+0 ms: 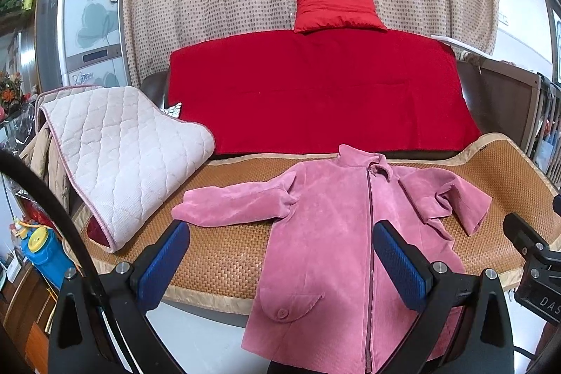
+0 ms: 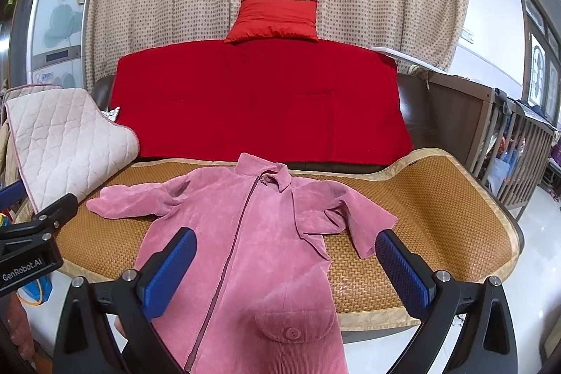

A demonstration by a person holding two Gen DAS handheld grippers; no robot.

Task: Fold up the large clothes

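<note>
We hover both claws over the pink jacket (image 1: 326, 233), spread front-up on the woven mat (image 1: 224, 255), hem hanging off its near edge. Left gripper (image 1: 280, 255) and right gripper (image 2: 285, 263) gape wide, holding nothing.

A pink corduroy jacket (image 1: 326, 233) (image 2: 245, 251) lies face up and spread flat on a woven bamboo mat (image 1: 224, 255) (image 2: 420, 198), its collar toward the mat's far edge and its hem hanging over the near edge. The front zipper is closed up to the collar, and a rounded pocket flap with one button shows on each side near the hem. One sleeve stretches straight out sideways across the mat, while the other is bent and creased, its cuff turned toward the near edge.
</note>
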